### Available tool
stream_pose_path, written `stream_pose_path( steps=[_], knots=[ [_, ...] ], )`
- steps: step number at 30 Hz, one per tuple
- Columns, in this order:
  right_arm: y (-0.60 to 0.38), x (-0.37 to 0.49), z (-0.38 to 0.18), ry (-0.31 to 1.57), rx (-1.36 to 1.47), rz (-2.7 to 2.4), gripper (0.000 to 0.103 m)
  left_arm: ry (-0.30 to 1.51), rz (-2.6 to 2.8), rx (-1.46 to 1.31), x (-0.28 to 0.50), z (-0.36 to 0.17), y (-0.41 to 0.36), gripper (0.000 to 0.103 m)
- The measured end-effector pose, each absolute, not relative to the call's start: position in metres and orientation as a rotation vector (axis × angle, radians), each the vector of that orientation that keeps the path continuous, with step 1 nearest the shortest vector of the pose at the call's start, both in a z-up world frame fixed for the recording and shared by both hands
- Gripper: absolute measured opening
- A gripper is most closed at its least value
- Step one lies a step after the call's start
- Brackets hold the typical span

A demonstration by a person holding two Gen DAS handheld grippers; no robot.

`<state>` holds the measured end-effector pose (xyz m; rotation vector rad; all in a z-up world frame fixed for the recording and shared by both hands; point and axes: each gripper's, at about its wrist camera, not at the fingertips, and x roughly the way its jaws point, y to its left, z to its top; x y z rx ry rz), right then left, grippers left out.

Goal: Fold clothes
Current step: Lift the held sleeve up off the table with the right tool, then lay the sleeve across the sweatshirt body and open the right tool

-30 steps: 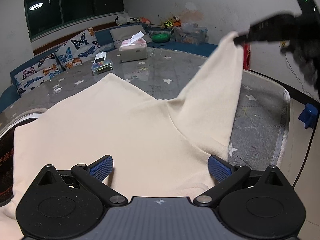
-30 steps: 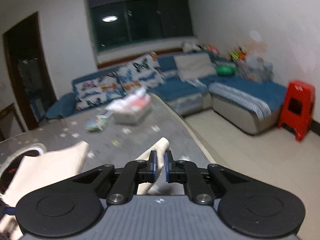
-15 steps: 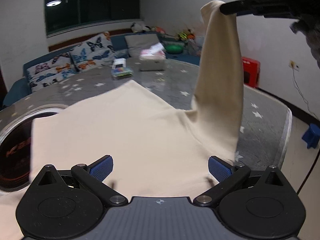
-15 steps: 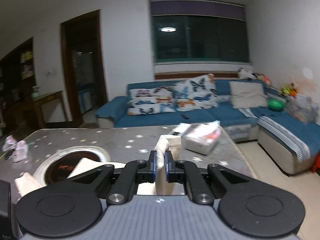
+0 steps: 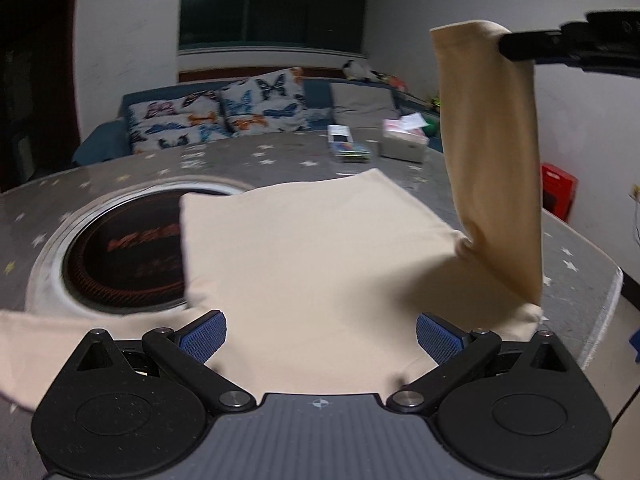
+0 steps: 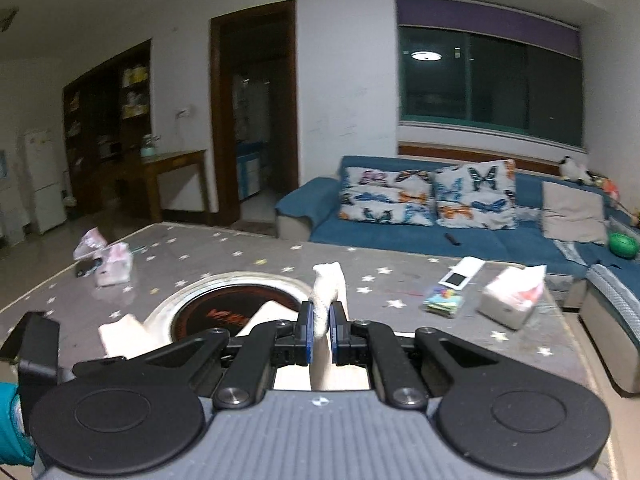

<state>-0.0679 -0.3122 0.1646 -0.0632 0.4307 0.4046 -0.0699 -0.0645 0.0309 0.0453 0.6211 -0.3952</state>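
Soft cream garment (image 5: 320, 248), sleeve (image 5: 492, 152) pinched by right hand-held gripper (image 6: 320, 322)

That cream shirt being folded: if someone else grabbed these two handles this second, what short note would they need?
Right gripper: shut on the sleeve, holding it lifted above the table.
Left gripper: open, fingers low over the shirt at its near edge, gripping nothing.
The shirt's body lies flat, partly covering the round cooktop.
Done: sleeve raised. Left: probably lay it across the body, then fold the other side and the rest.
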Motion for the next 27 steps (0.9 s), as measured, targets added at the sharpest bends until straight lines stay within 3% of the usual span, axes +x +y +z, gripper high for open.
stream_pose_path(
  steps=[9, 27],
  knots=[
    [-0.274, -0.069, 0.155, 0.462, -0.104, 0.475, 0.007, 0.625, -0.354, 0.02, -0.073, 0.028, -0.045, 0.103],
    [-0.292, -0.068, 0.158, 0.448, -0.05, 0.429, 0.007, 0.621, -0.363, 0.013, -0.069, 0.027, -0.05, 0.103]
  ],
)
